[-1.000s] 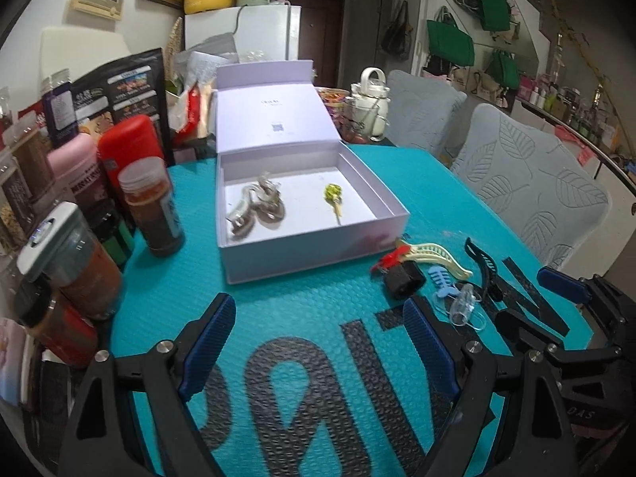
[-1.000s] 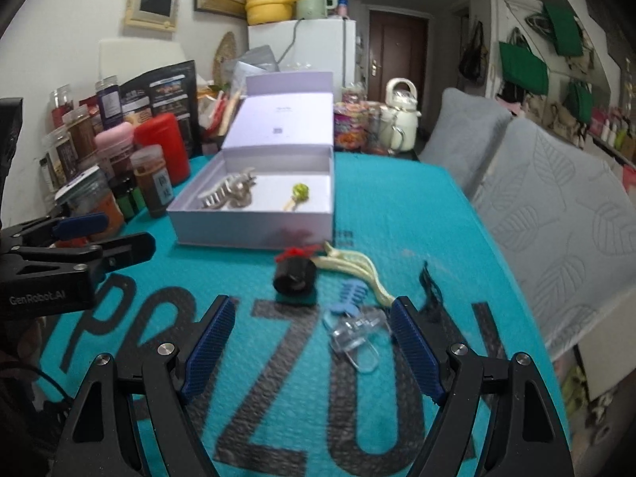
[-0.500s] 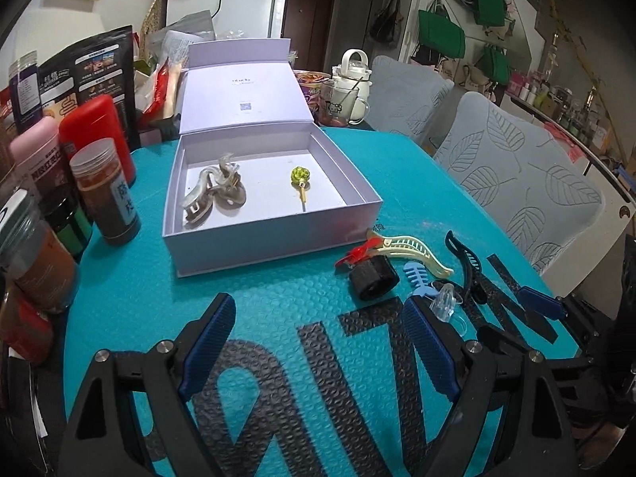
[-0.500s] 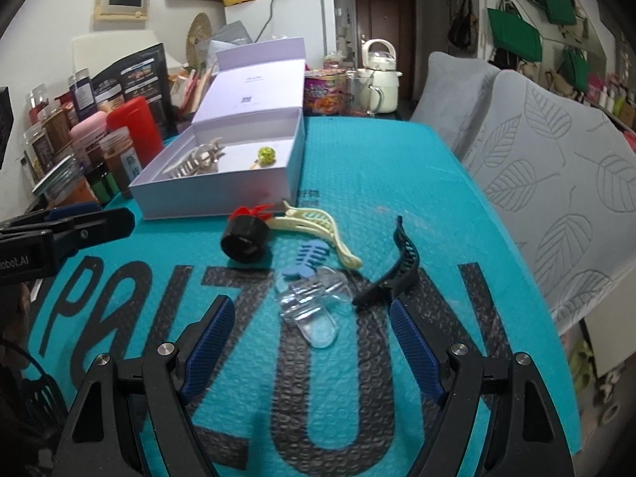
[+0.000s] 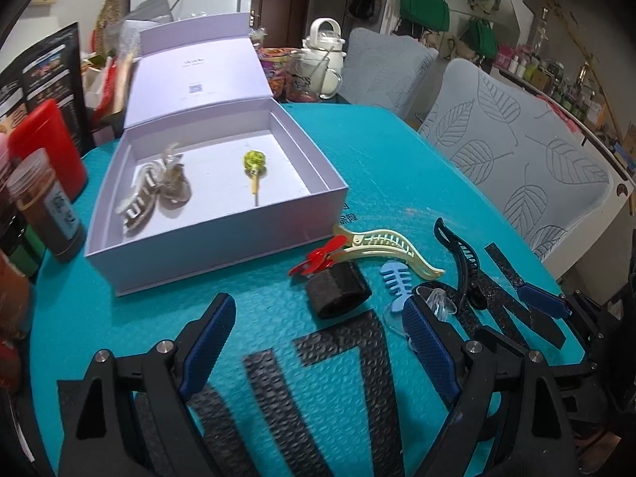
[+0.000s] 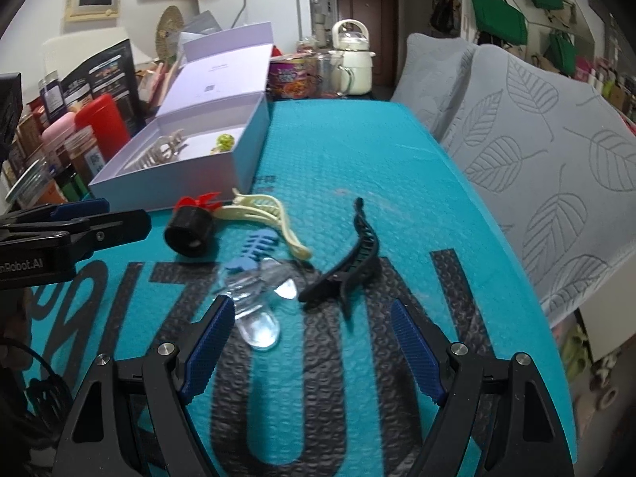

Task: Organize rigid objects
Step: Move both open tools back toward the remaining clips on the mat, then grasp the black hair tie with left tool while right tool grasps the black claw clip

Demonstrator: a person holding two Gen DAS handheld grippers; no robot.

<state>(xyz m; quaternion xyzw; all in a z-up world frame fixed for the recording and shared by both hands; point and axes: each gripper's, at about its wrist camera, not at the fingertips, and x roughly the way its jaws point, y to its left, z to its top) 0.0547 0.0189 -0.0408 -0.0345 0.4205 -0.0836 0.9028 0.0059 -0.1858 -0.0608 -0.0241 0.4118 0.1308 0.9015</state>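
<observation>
An open lilac box (image 5: 222, 234) (image 6: 246, 159) holds a beige claw clip (image 5: 155, 190) and a yellow-green pin (image 5: 254, 163). On the teal mat in front lie a black roll (image 5: 338, 290) (image 6: 190, 230), a red clip (image 5: 314, 260), a cream fishbone clip (image 5: 385, 242) (image 6: 270, 214), a blue fishbone clip (image 5: 395, 282) (image 6: 254, 248), a clear clip (image 6: 254, 298) and a black claw clip (image 5: 463, 262) (image 6: 353, 266). My left gripper (image 5: 318, 334) is open, just short of the black roll. My right gripper (image 6: 314, 338) is open, near the clear and black clips.
Spice jars and a red canister (image 5: 47, 147) crowd the mat's left edge. A kettle (image 5: 326, 55) and glass mug stand behind the box. Grey leaf-patterned chairs (image 5: 516, 151) line the right side. The left gripper shows at the left of the right wrist view (image 6: 71, 230).
Both grippers have moved forward and closer to the loose clips. The right gripper has shifted right, toward the black claw clip. Both stay open and empty.
</observation>
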